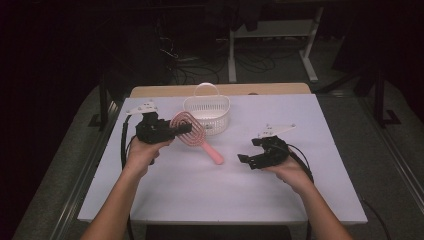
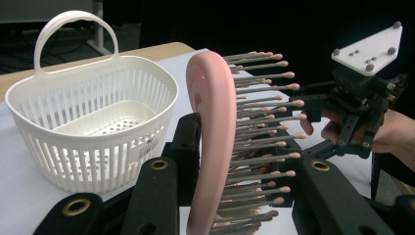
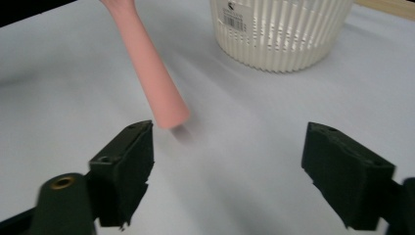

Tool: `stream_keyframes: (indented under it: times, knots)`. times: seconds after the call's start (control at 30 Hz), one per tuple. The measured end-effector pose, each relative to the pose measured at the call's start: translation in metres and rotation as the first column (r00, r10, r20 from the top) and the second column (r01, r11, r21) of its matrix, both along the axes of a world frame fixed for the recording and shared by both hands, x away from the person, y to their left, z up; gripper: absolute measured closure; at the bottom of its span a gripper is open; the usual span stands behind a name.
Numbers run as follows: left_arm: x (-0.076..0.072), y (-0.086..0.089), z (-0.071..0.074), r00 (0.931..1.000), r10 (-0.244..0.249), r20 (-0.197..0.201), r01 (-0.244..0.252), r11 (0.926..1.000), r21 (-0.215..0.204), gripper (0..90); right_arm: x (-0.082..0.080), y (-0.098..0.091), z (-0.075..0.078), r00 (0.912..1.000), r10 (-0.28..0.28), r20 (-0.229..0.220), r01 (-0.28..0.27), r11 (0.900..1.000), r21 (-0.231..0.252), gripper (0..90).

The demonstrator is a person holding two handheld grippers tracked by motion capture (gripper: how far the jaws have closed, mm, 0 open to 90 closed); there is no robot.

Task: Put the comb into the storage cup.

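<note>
You see the hairbrush in smooth matt pink plastic, its bristles thin and pink-tipped. The basket looks like slightly glossy white slatted plastic. The table has a matt pale top with a wood-coloured far edge.

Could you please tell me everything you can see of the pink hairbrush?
The pink hairbrush looks like smooth plastic, with an open, looped head and a round tapering handle. Long grey bristles with pink ball tips stand out from one face. The left gripper clamps the head. The brush slants down, its handle end just above or on the white table, beside the white basket.
</note>
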State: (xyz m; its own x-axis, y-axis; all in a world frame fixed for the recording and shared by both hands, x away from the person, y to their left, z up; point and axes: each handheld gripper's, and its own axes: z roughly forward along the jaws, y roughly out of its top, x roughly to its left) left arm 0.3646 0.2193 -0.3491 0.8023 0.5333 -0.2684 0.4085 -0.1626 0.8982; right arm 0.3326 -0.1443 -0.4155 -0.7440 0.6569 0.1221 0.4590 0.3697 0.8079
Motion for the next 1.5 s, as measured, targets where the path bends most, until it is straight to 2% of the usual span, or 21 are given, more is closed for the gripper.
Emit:
stream_keyframes:
  times: [0.33, 0.63, 0.9, 1.03, 1.5]
  knots:
    - [-0.001, 0.001, 0.002, 1.0000, -0.001, 0.005, 0.001, 1.0000, 0.000, 65.3, -0.015, -0.021, -0.015, 0.9981, -0.062, 0.006, 0.062, 0.9980, 0.011, 9.2]
    - [-0.002, 0.004, 0.006, 0.9999, 0.000, 0.014, 0.001, 0.9999, -0.014, 65.3, -0.029, -0.036, -0.030, 0.9970, -0.078, -0.003, 0.078, 0.9969, -0.010, 2.3]
    - [0.000, 0.003, 0.010, 0.9999, -0.007, 0.011, 0.007, 0.9998, -0.020, 65.4, -0.043, -0.049, -0.040, 0.9962, -0.087, 0.001, 0.087, 0.9960, -0.018, 2.1]
    - [0.002, 0.001, 0.015, 0.9997, -0.018, 0.017, 0.019, 0.9996, -0.022, 65.4, -0.047, -0.054, -0.042, 0.9956, -0.093, 0.002, 0.093, 0.9955, -0.018, 2.1]
    - [0.016, -0.002, 0.044, 0.9983, -0.030, 0.050, 0.033, 0.9983, -0.048, 65.5, -0.047, -0.056, -0.040, 0.9942, -0.107, 0.014, 0.107, 0.9942, -0.007, 2.1]
